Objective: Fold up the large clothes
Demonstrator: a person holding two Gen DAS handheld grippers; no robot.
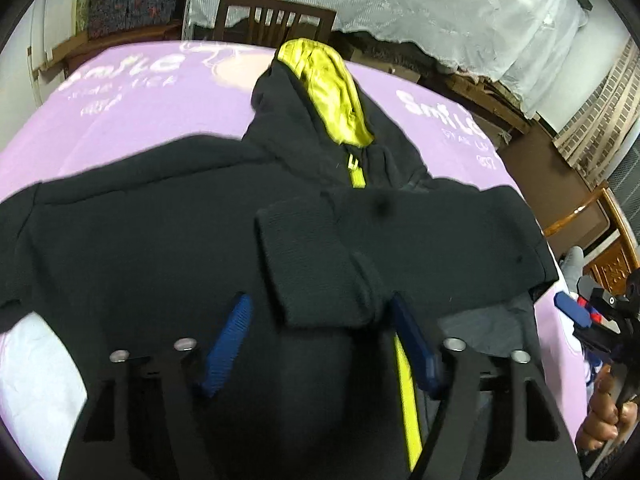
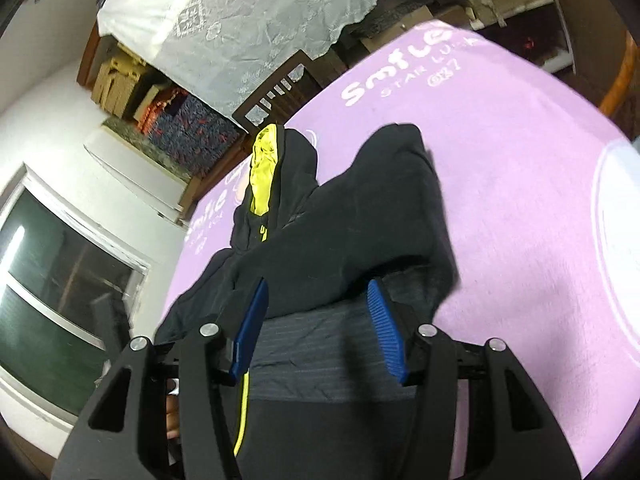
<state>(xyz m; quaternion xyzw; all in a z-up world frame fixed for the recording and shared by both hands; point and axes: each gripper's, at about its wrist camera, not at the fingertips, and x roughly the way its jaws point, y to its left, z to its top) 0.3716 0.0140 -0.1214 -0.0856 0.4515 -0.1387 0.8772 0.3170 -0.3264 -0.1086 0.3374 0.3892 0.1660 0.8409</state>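
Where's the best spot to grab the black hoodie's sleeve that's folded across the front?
Probably the ribbed cuff at the sleeve end. It lies thick and flat on top of the hoodie, nearest the left gripper, so come in from the hem side, one finger each side.

Hoodie [image 1: 160,240] hem cut off below; sheet lettering [image 1: 444,116] blurred, unreadable.

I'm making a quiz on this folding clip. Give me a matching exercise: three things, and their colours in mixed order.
Things:
1. hood lining
2. table cover
3. claw pads

Colours:
A. blue
B. yellow-green
C. lilac

Pairs: 1-B, 2-C, 3-A
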